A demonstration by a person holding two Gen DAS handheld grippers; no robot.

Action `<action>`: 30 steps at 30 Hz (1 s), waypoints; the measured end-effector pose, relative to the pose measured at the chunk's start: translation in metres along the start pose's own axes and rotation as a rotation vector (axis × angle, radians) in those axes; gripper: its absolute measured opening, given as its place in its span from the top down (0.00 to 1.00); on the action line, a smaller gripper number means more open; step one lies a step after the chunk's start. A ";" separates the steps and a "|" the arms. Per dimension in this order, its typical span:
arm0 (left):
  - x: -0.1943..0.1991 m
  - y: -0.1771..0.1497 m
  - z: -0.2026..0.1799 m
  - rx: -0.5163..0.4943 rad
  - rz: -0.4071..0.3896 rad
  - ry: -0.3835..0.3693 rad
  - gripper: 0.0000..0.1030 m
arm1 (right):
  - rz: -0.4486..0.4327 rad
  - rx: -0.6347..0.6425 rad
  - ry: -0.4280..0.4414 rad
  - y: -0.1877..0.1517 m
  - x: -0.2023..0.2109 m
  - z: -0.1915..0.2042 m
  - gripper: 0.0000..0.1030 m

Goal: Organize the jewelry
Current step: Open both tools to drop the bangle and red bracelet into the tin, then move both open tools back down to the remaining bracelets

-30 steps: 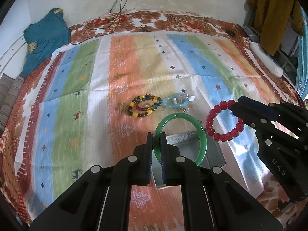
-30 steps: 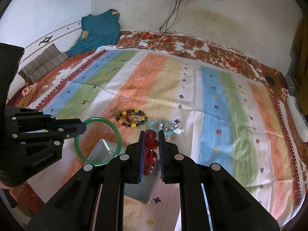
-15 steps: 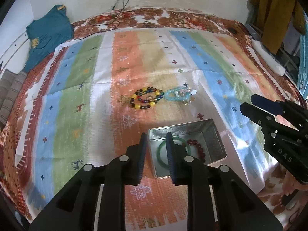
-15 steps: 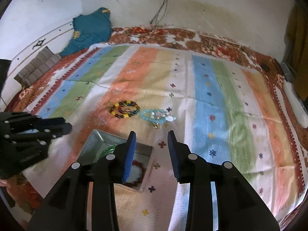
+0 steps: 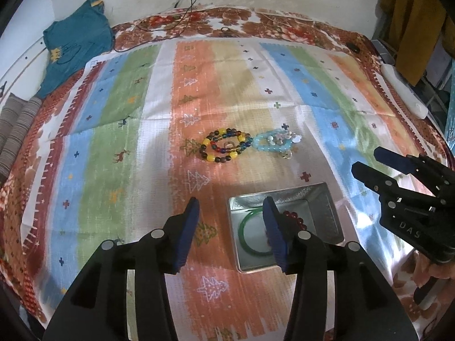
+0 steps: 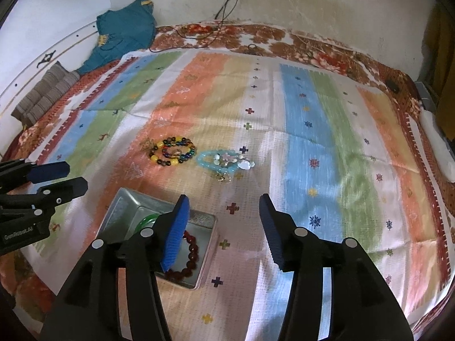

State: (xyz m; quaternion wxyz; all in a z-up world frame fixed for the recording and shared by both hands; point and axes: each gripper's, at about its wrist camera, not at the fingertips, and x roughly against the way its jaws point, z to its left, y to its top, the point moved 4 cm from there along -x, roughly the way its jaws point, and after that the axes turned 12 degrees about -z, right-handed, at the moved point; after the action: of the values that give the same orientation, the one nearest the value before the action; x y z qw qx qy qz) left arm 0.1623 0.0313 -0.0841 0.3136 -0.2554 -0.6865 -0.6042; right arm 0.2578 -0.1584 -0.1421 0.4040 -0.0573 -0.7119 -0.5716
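Note:
A metal tin (image 5: 321, 199) (image 6: 119, 207) lies on the striped cloth. In it lie a green bangle (image 5: 247, 236) (image 6: 146, 221) and a red bead bracelet (image 5: 293, 217) (image 6: 193, 255). Beyond it lie a multicoloured bead bracelet (image 5: 224, 147) (image 6: 172, 150) and a light blue bracelet with charms (image 5: 273, 143) (image 6: 224, 162). My left gripper (image 5: 230, 230) is open and empty, above the tin's left side; it also shows in the right wrist view (image 6: 65, 179). My right gripper (image 6: 223, 227) is open and empty, above the tin's right edge; it also shows in the left wrist view (image 5: 366, 162).
The striped cloth (image 5: 128, 113) covers a floral bed sheet (image 5: 241, 20). A teal garment (image 5: 74, 45) and grey folded cloth (image 5: 14, 130) lie at the far left. Cables (image 5: 187, 5) hang down the wall. A white object (image 5: 403, 91) lies at the right edge.
Both grippers opened and dropped the green bangle and the red bracelet into the tin. Both jaws have since spread wider and the grippers have pulled back.

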 end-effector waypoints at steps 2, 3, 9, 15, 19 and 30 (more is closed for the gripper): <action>-0.005 0.002 0.000 -0.006 0.003 0.003 0.51 | 0.001 0.002 -0.004 0.002 -0.004 -0.001 0.49; -0.007 0.003 0.000 -0.007 0.006 0.005 0.51 | 0.004 0.001 -0.005 0.003 -0.007 -0.002 0.48; -0.023 0.007 -0.005 -0.040 0.022 0.014 0.51 | 0.022 -0.006 -0.019 0.006 -0.022 -0.009 0.46; -0.044 0.008 -0.009 -0.080 0.056 0.034 0.50 | 0.038 -0.008 -0.031 0.007 -0.036 -0.016 0.44; -0.056 0.011 -0.005 -0.087 0.069 0.041 0.50 | 0.040 0.000 -0.025 0.012 -0.042 -0.017 0.44; -0.080 0.020 -0.006 -0.075 0.090 0.018 0.50 | 0.083 0.026 -0.028 0.011 -0.074 -0.022 0.44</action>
State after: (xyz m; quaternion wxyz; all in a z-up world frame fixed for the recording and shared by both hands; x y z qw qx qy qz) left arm 0.2318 0.0305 -0.1298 0.3370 -0.2921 -0.6484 -0.6170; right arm 0.3243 -0.1450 -0.1806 0.4181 -0.0894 -0.7216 -0.5445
